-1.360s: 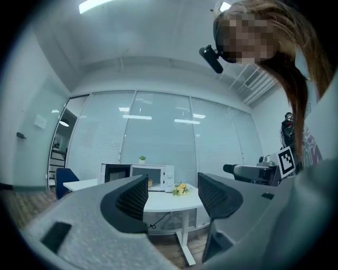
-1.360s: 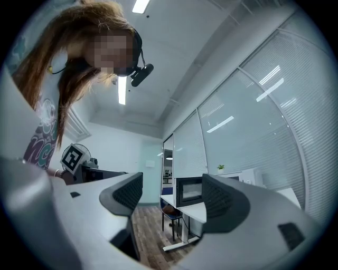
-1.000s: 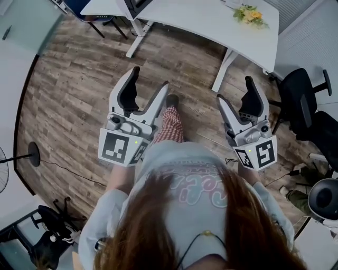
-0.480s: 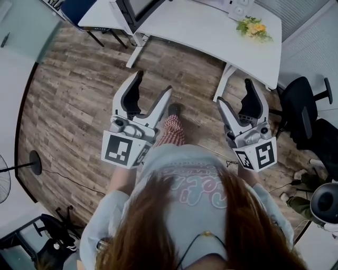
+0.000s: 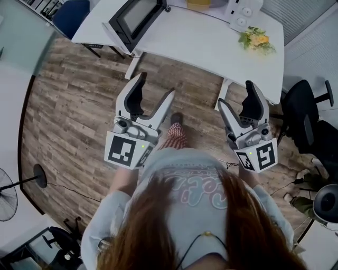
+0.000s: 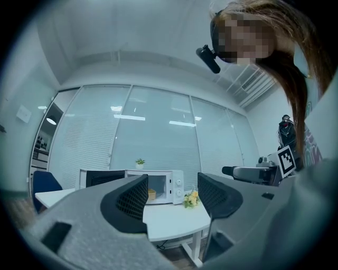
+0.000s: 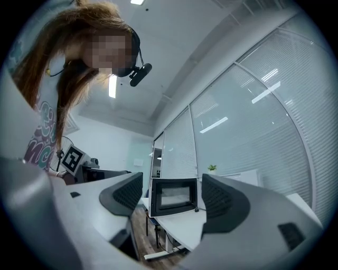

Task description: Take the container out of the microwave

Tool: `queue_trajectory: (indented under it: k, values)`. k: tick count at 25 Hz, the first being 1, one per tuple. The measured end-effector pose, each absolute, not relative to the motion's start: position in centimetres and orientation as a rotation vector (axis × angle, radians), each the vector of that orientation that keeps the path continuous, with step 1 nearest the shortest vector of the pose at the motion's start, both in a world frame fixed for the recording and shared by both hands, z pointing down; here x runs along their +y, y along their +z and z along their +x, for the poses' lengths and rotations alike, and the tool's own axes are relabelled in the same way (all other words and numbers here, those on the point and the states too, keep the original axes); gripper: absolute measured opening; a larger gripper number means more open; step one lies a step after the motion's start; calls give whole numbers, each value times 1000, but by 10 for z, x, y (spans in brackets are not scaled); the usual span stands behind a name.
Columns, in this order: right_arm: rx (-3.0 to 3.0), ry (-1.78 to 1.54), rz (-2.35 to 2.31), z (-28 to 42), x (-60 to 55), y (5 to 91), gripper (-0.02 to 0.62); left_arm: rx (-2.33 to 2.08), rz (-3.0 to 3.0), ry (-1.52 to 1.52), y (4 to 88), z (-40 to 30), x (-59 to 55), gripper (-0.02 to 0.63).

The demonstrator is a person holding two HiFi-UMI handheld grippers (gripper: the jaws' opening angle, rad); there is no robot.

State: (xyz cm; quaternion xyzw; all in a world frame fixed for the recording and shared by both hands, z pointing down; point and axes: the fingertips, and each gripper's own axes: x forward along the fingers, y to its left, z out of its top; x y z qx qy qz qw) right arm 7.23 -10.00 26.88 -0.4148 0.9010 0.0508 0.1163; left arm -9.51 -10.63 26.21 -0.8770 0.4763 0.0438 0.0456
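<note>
A white microwave (image 5: 240, 9) stands on the far side of a white table (image 5: 211, 45), and its dark door (image 5: 134, 18) is swung open to the left. A yellowish container (image 5: 199, 4) shows in its cavity at the top edge. In the left gripper view the microwave (image 6: 171, 185) is small and distant, with the container (image 6: 151, 194) inside it. The right gripper view looks at the open door (image 7: 174, 196). My left gripper (image 5: 155, 85) and right gripper (image 5: 236, 94) are held over the wood floor short of the table. Both are open and hold nothing.
A bunch of yellow flowers (image 5: 256, 38) lies on the table's right end. Black office chairs (image 5: 306, 113) stand at the right, a blue chair (image 5: 71, 10) at the top left, and a floor fan (image 5: 8, 192) at the left. A small potted plant (image 6: 139, 163) sits on the microwave.
The table has come nearer in the head view and the microwave with its open door has come into sight at the top. Both grippers stay open in front of the person.
</note>
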Motion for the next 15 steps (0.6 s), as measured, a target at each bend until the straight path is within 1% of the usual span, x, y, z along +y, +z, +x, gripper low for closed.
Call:
queue_trajectory:
  k: [15]
  values:
    - [2619,130,-1291,44,-196,264,347,1336,-2740,137,255,-111,-213,279]
